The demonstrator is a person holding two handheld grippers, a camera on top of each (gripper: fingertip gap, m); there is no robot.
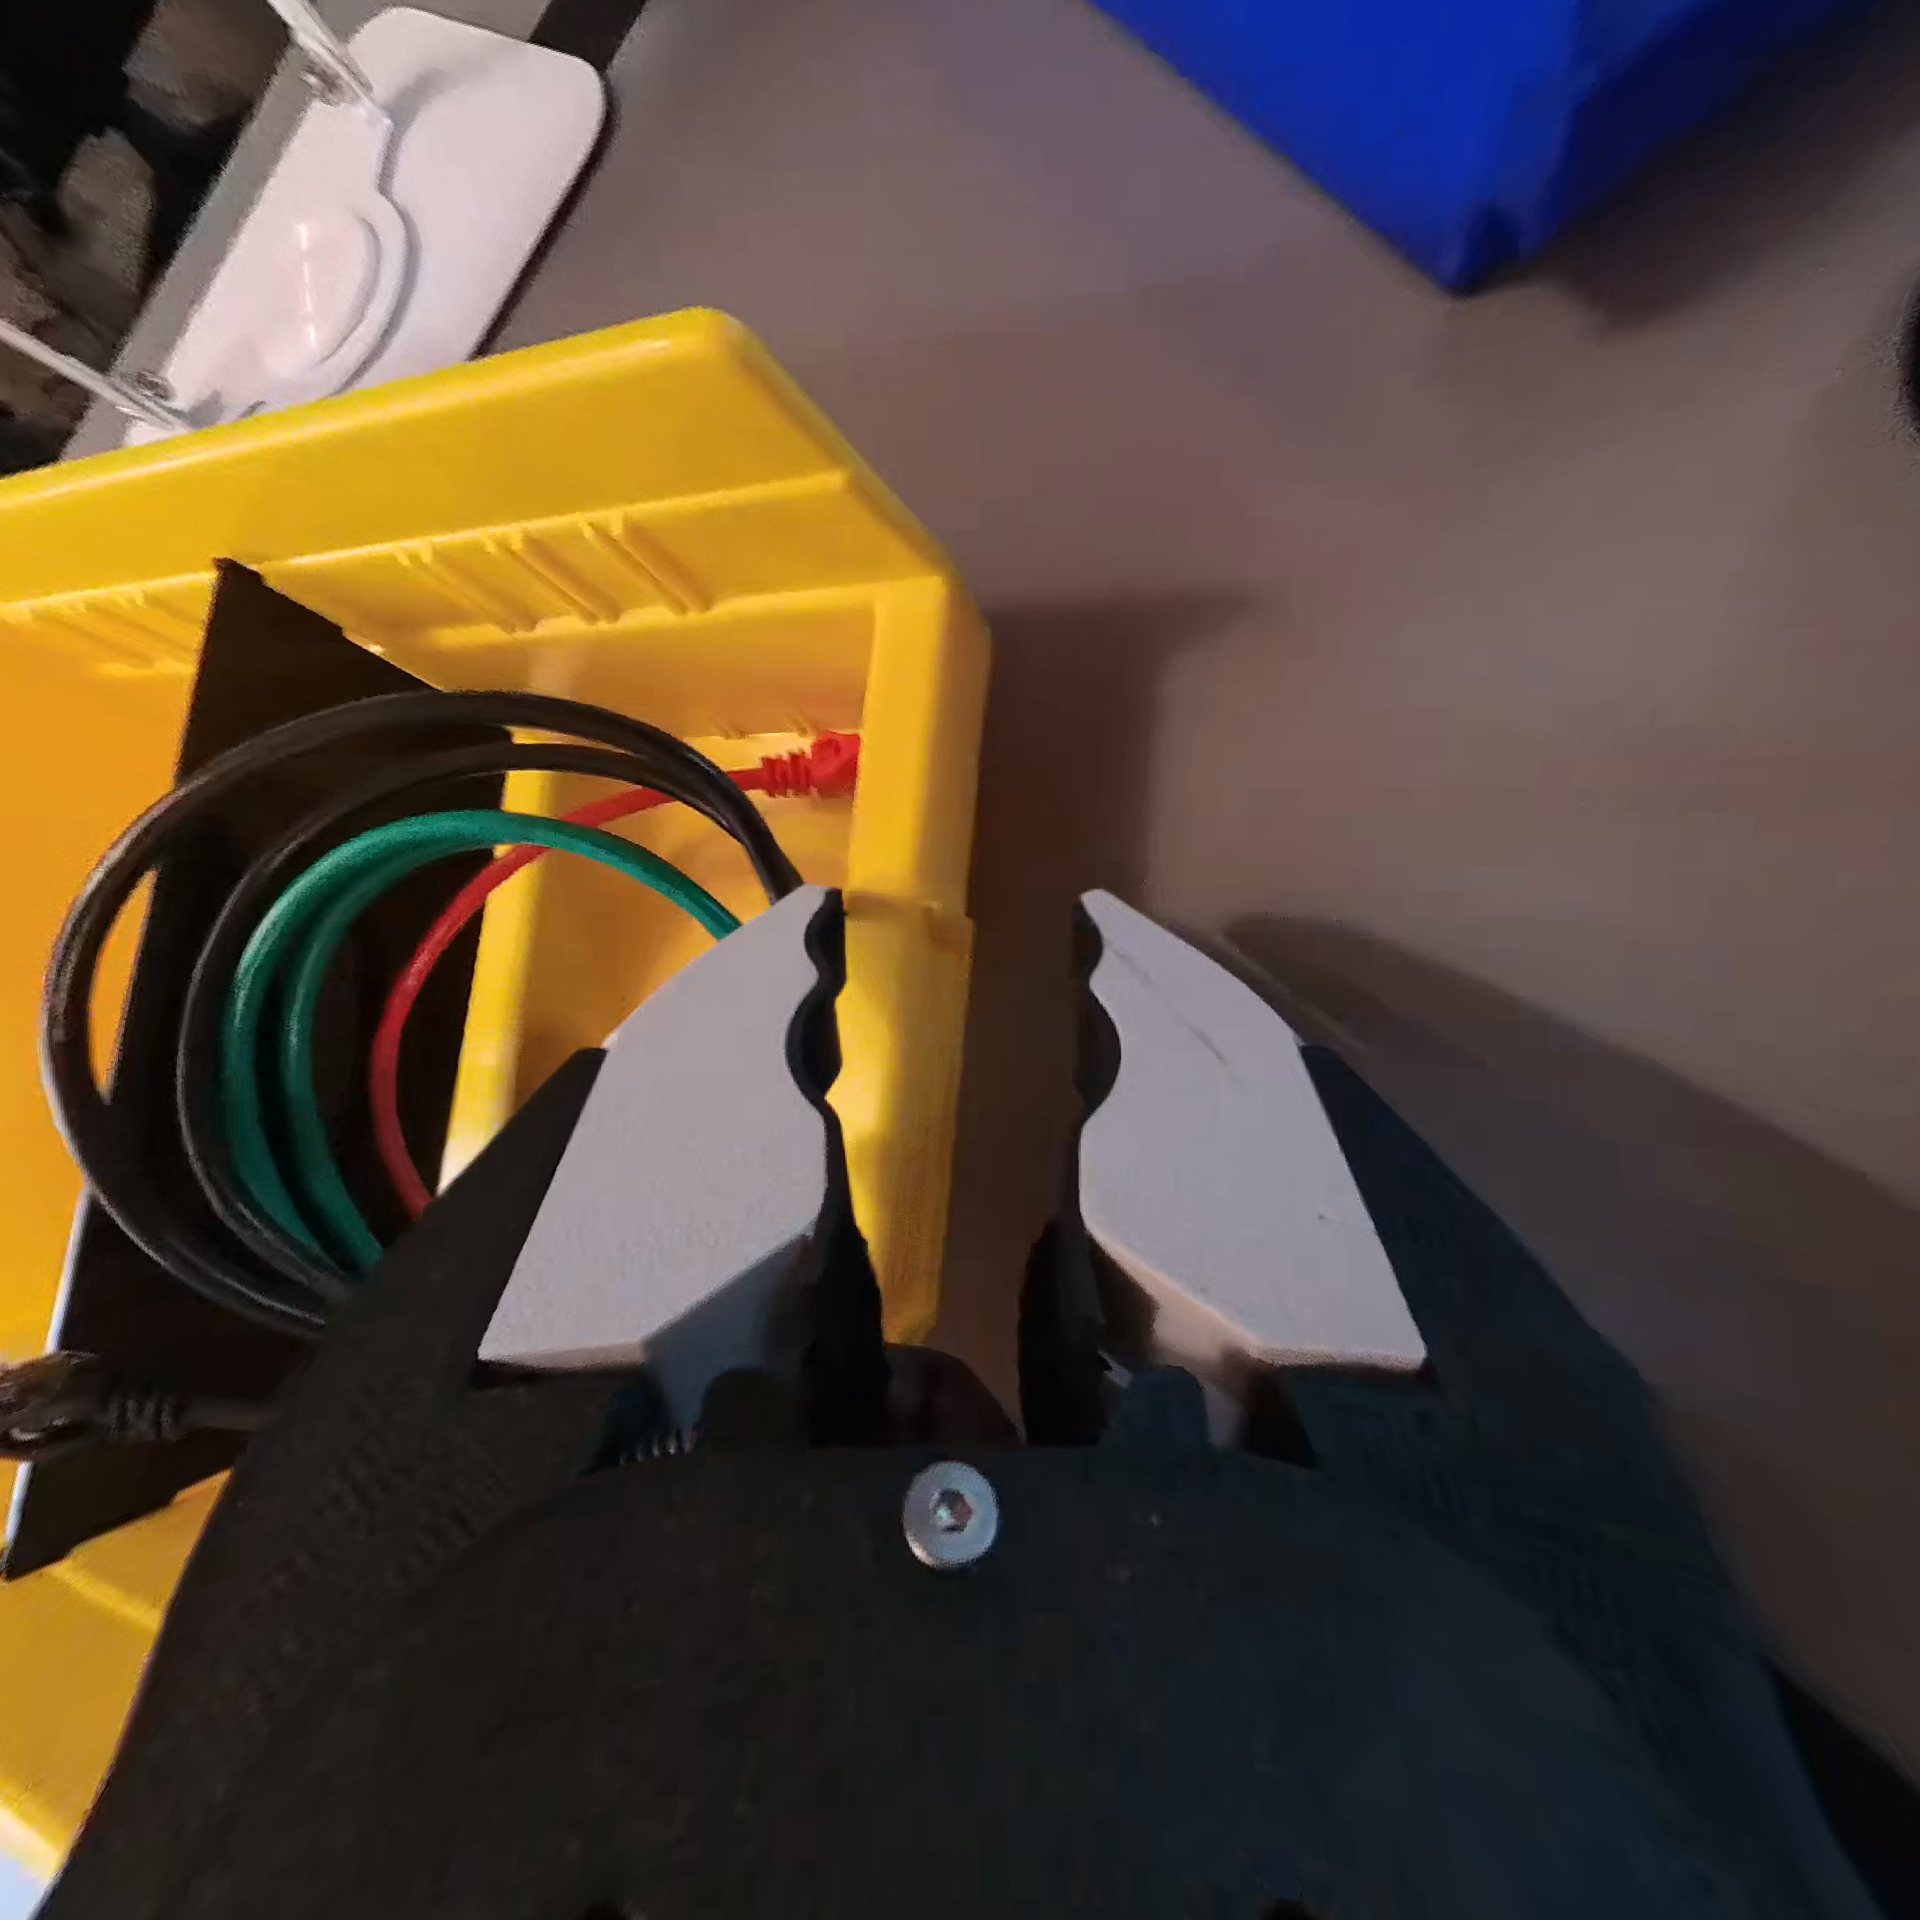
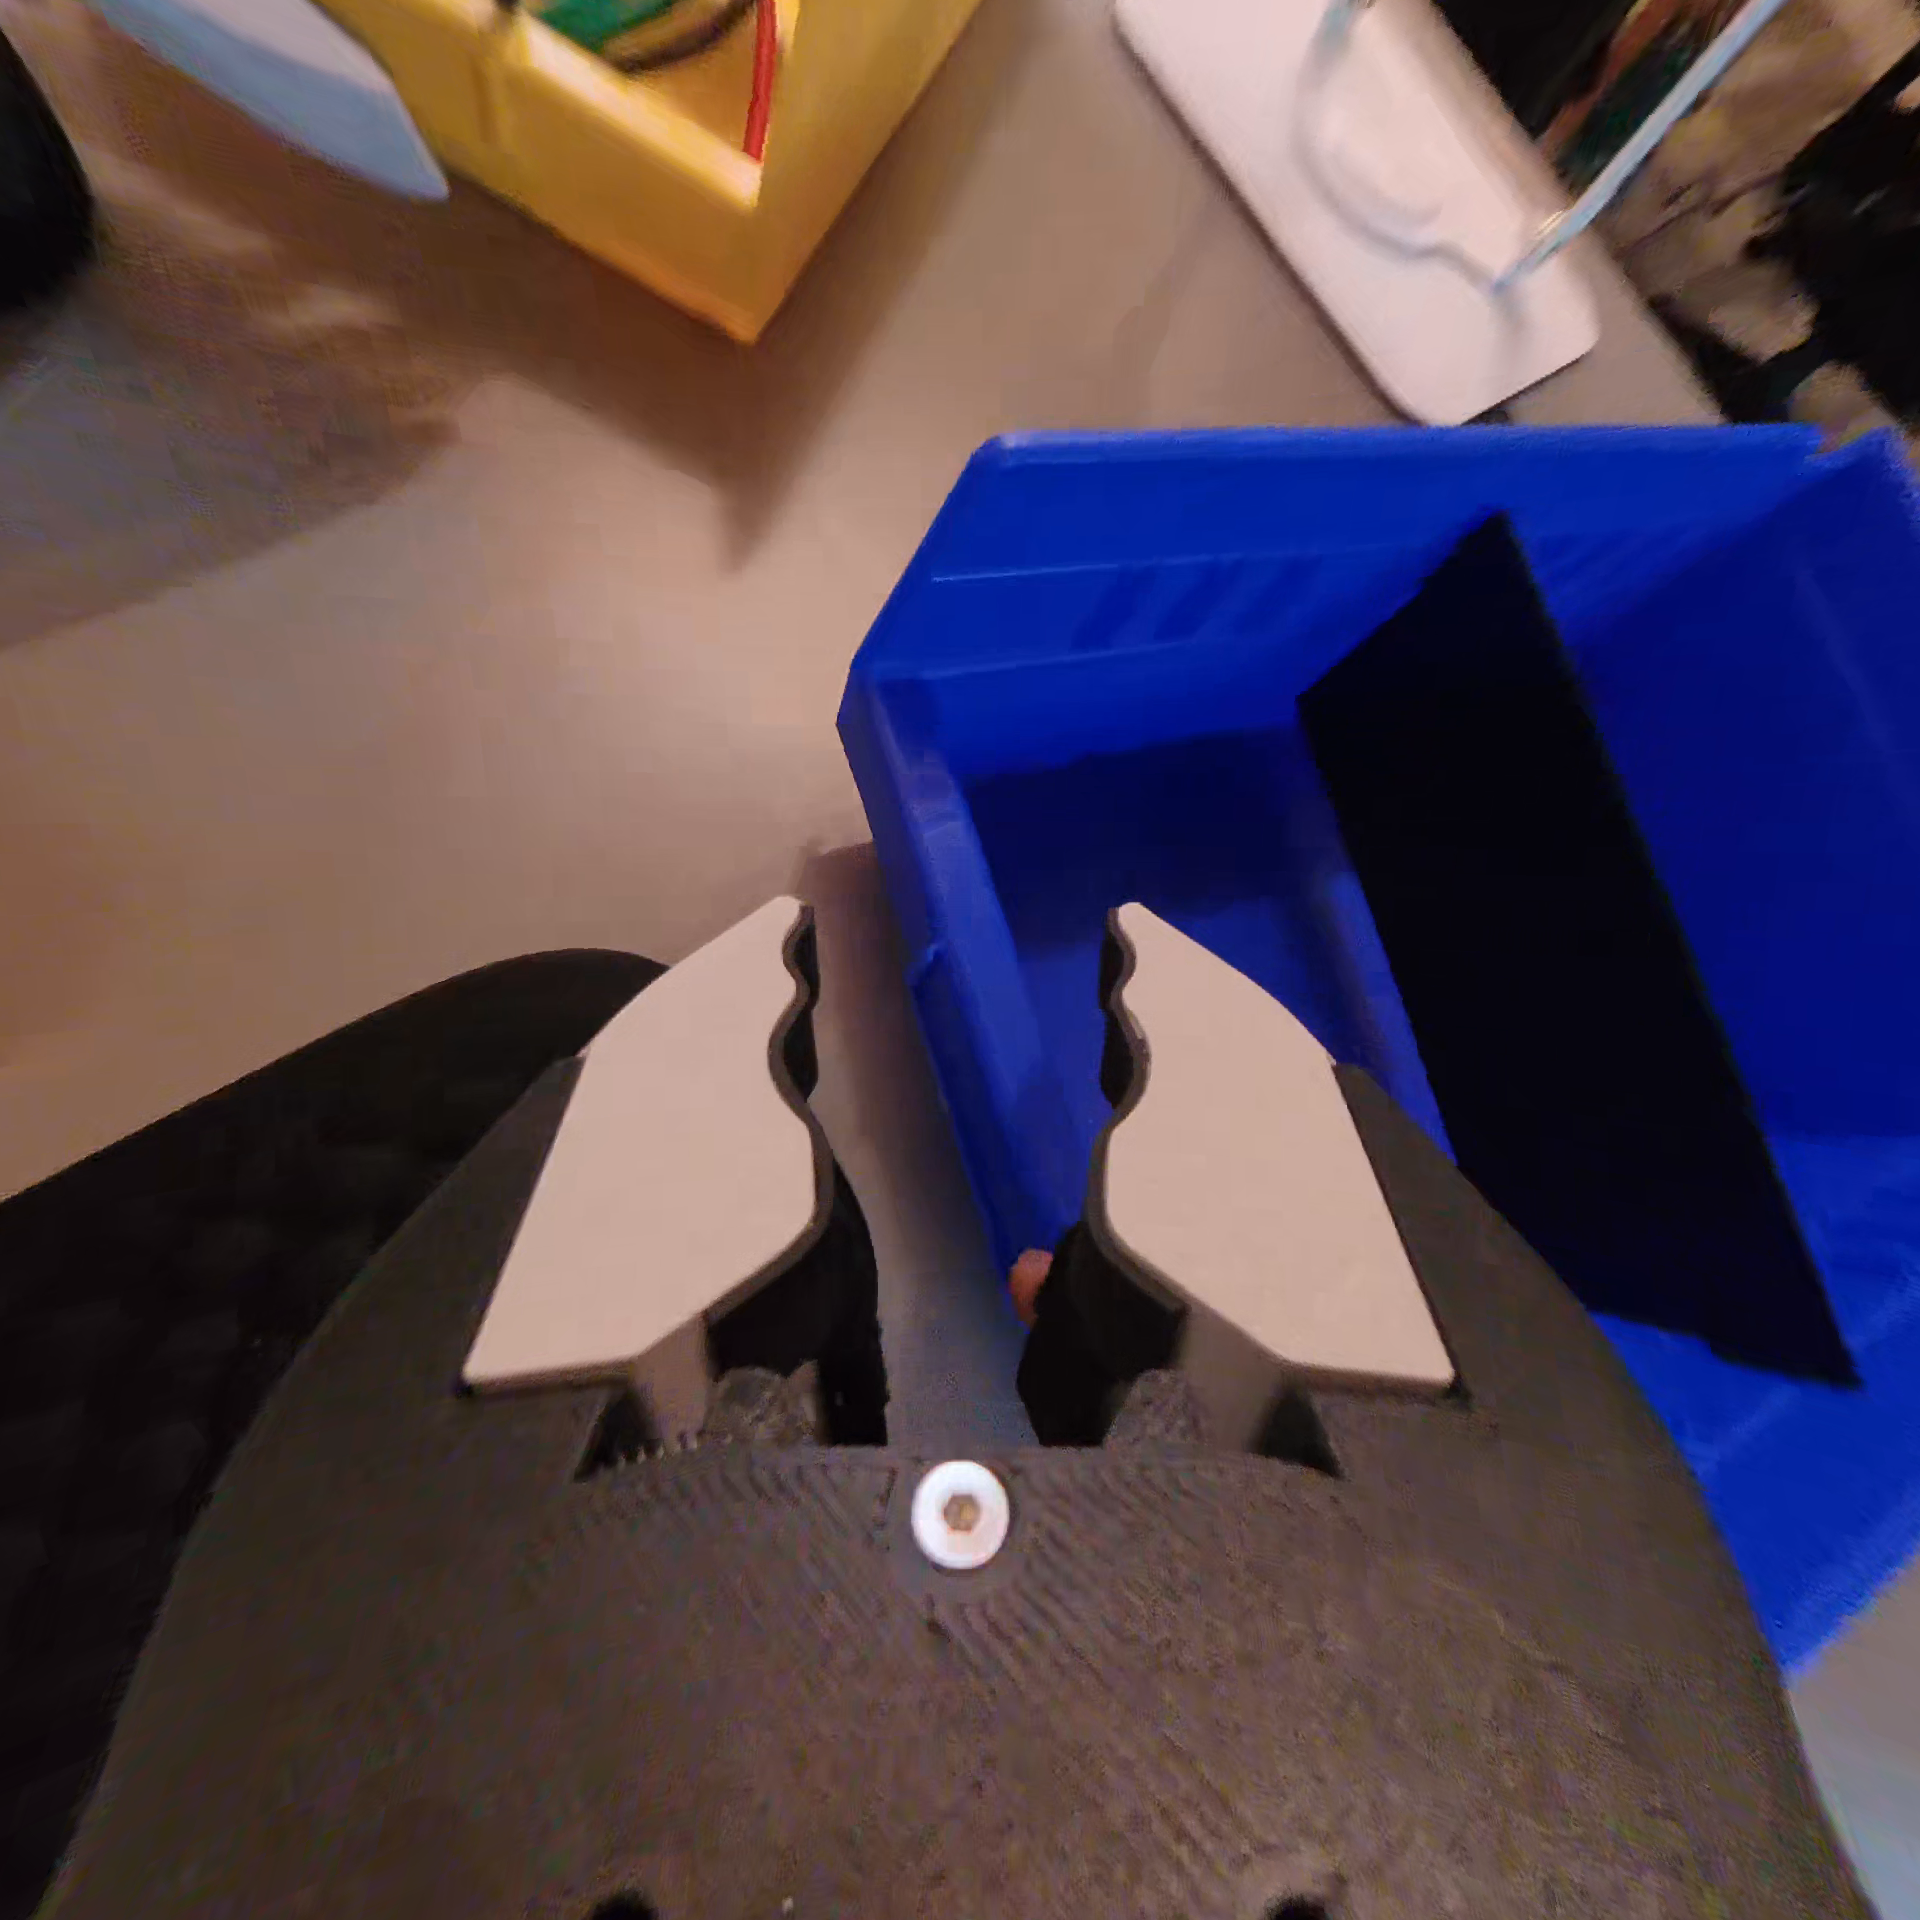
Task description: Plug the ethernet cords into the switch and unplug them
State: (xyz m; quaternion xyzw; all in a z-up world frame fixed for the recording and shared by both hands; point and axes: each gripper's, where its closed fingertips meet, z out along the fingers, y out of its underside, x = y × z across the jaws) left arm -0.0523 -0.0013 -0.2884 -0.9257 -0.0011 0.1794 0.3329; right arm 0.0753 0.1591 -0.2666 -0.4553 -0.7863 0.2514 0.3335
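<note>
A yellow bin sits on the brown worktop before me, a black divider standing inside it. A blue bin stands apart to its right, with its own black divider. Beyond both I see a white tray lying flat at the worktop's edge.

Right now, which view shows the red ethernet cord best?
The left wrist view: the red ethernet cord curves through the yellow bin, its plug visible at the bin's corner. The right wrist view shows only a blurred red sliver.
</note>
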